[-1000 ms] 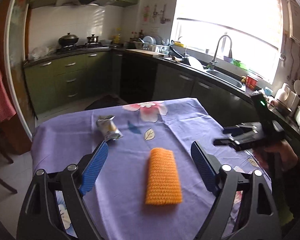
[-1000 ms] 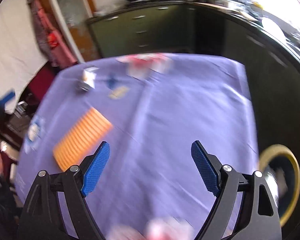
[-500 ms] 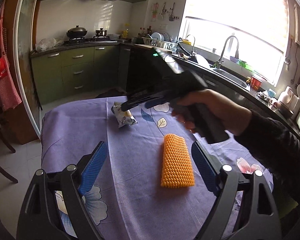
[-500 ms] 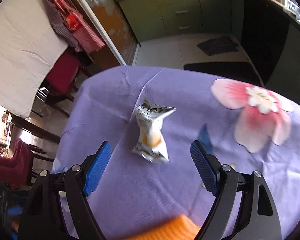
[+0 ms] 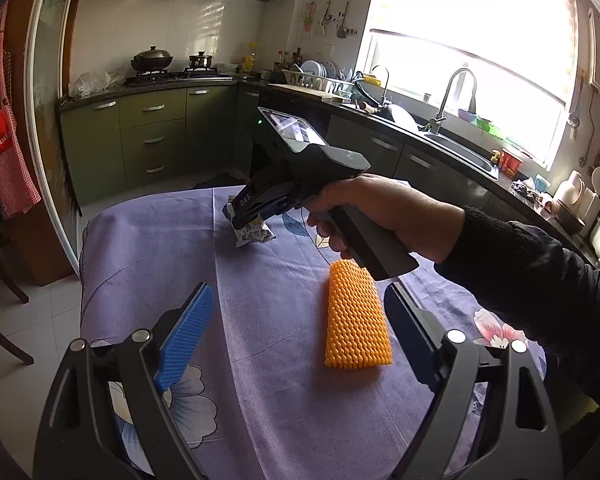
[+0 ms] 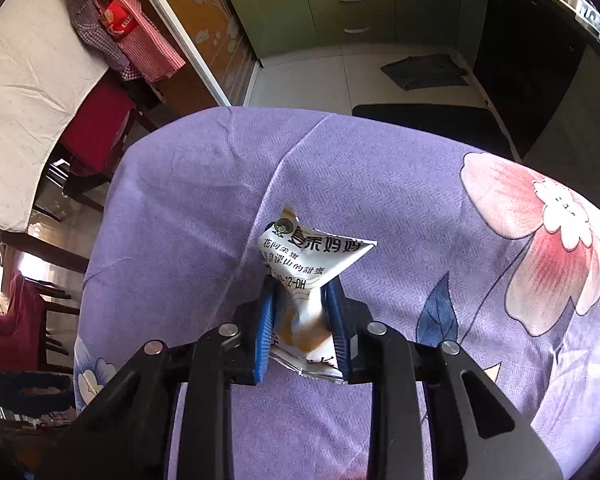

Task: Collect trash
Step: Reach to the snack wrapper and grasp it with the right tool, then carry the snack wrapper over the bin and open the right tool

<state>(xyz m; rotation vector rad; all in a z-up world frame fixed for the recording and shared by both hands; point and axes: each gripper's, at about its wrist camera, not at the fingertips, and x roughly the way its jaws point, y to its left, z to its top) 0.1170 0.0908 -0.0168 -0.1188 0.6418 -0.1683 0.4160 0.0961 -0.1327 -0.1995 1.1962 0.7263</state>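
Note:
A white snack wrapper [image 6: 314, 250] with printed text lies on the purple flowered tablecloth [image 6: 188, 208] near the table's far left corner. My right gripper [image 6: 300, 286] points down at it, its jaws closing, and both blue pads pinch the crumpled wrapper. From the left wrist view that wrapper [image 5: 253, 235] sticks out under the right gripper [image 5: 240, 218], which a person's hand [image 5: 380, 216] holds. An orange foam net sleeve [image 5: 356, 318] lies on the cloth, just ahead of my left gripper [image 5: 298, 294] and toward its right finger. The left gripper is open and holds nothing.
The table's far edge [image 6: 300, 114] drops to a tiled floor with a dark mat [image 6: 424, 72]. Red chairs [image 6: 96, 128] stand by the table's left side. Green kitchen cabinets [image 5: 152, 140] and a sink counter [image 5: 456, 148] run behind and to the right.
The right gripper swung from the table's right side across to the far left wrapper, came down over it and closed on it. The left gripper stayed open near the foam net.

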